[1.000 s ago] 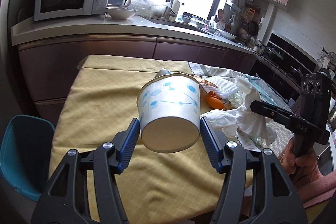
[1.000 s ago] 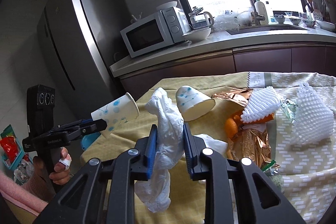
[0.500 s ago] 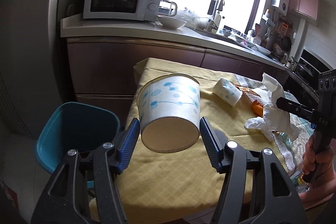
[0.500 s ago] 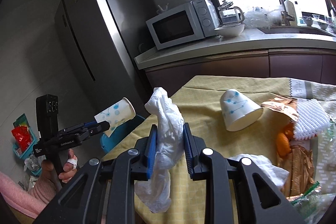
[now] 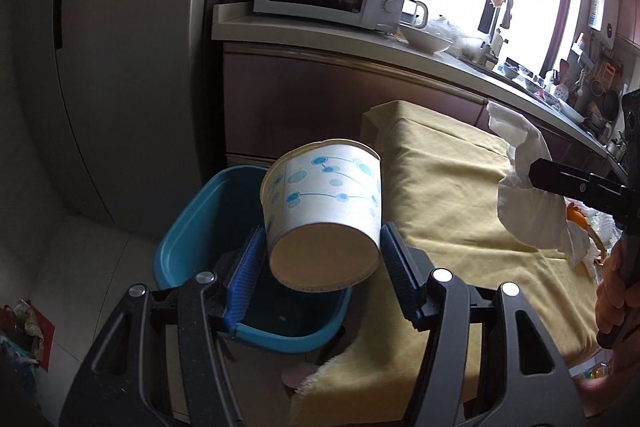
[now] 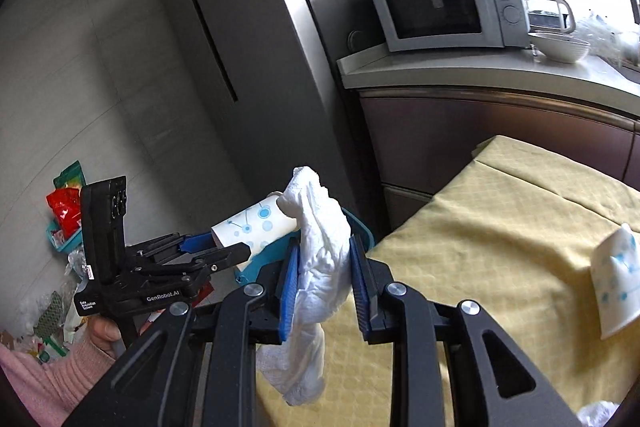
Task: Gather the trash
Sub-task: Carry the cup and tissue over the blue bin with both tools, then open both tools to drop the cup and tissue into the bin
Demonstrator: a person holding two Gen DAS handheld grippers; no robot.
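Both hands swung off tablecloth (image 5: 460,211) toward blue bin (image 5: 188,227); bin now right under cup, so drop looks imminent. Left gripper (image 5: 322,263) half-wide, pads clamping paper cup (image 5: 324,195) over bin. Right gripper (image 6: 324,279) narrow, pinching crumpled tissue (image 6: 320,247), near bin rim. Second cup (image 6: 616,283) left on table.

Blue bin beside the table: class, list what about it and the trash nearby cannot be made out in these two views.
- Blue bin, left wrist view: its contents, hidden by the paper cup and left gripper.
- Bin, right wrist view: almost all hidden behind the white tissue in the right gripper.
- Second cup, right wrist view: lies at the blurred picture edge.
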